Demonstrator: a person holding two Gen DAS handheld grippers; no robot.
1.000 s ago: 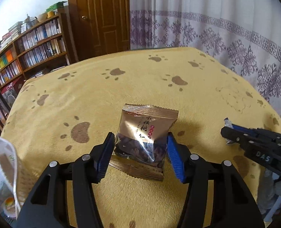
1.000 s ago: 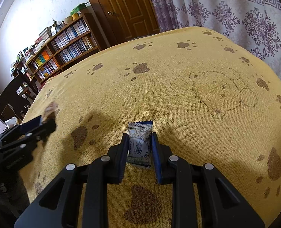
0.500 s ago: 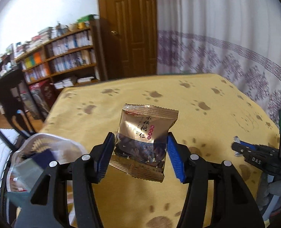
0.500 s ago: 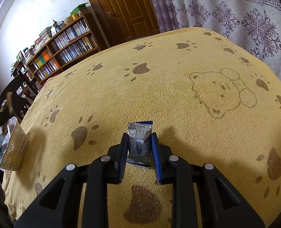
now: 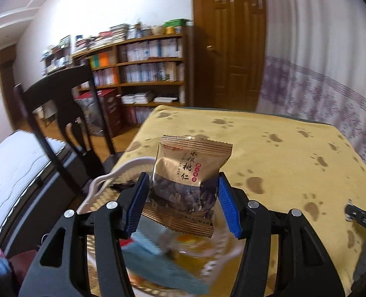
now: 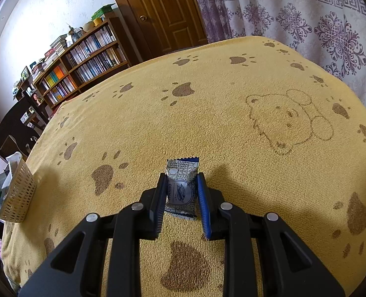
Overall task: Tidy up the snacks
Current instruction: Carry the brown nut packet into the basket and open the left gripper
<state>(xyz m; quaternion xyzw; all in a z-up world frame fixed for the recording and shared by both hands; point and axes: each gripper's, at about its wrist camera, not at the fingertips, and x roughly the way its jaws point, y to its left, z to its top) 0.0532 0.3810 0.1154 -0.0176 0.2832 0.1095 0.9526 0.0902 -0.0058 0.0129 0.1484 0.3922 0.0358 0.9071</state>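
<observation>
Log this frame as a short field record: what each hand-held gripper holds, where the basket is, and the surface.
left hand-held gripper: shut on gold walnut packet, held over the basket
right hand-held gripper: shut on small blue-and-white packet
basket: woven, at the table's left edge, already holding items
surface: yellow paw-print cloth

Cozy book-filled room on my feed today

From where I'm watching, there's a white wall (image 5: 103,12), a brown panelled wooden door (image 6: 163,12) and a long wooden bookshelf (image 5: 146,74) crammed with books, odds and ends piled on top. White curtain (image 6: 306,17) with a purple floral pattern down the right side, daylight glowing through it. A dark wooden chair (image 5: 59,113) sits by the bench (image 6: 207,113), which has a yellow paw-print cloth with a bear outline on it. Wood floor (image 5: 123,133) near the shelf.
</observation>
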